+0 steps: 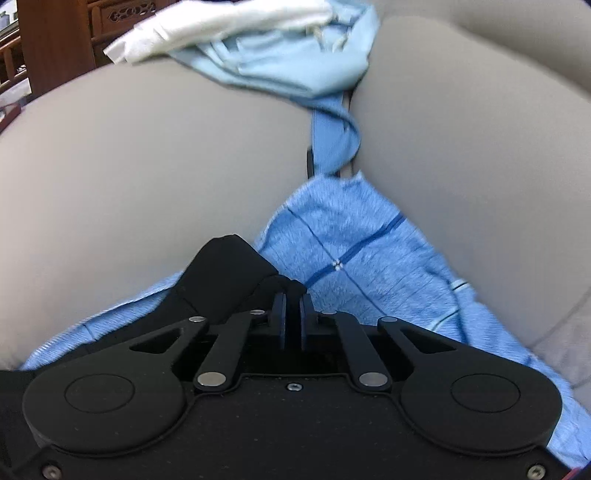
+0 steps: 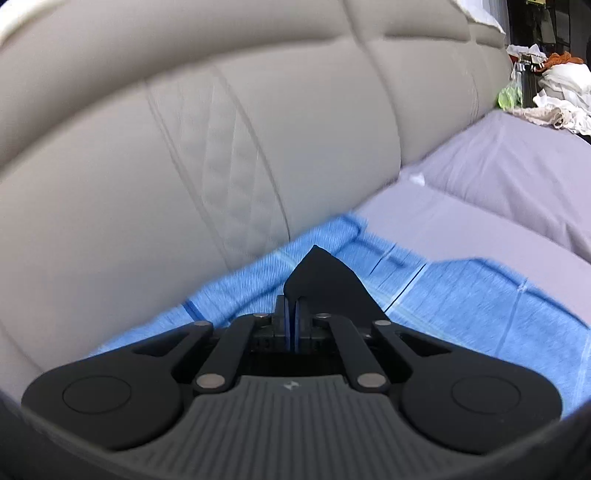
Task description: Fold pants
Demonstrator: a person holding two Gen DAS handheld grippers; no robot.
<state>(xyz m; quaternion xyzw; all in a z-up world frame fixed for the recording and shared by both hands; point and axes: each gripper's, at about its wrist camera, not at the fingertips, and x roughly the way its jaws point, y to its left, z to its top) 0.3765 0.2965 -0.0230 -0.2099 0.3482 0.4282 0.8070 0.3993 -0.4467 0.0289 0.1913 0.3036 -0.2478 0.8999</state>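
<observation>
Left wrist view shows the left gripper (image 1: 293,295) with its two fingers drawn together, only a thin slit between the pads, and blue checked cloth bunched right at the fingertips. This cloth is the pants (image 1: 347,251), and the jaws look clamped on an edge of them, though the pinch point itself is hidden by the black fingers. Ahead of the tongs the fabric narrows to a twisted strip that runs up the seam between two grey sofa cushions (image 1: 147,177). Beyond that strip, well away from the fingertips, lie a pale blue garment (image 1: 295,70) and a white cloth (image 1: 221,26).

Right wrist view has the right gripper (image 2: 293,295) likewise closed to a slit, with the same blue fabric (image 2: 461,295) spread just under and to the right of its tips; it appears to grip the cloth too. The sofa backrest (image 2: 184,129) rises ahead and to the left of the tongs, and a lilac sheet (image 2: 498,177) lies ahead to the right.

Judging by this, the step in hand is carrying a held edge of the pants, both tongs pinching, to straighten or fold them. Both views are blurred. The next move likely calls for pulling the twisted strip free of the cushion seam and keeping even tension between the two grips, so the fabric lays flat before a crease is made.
</observation>
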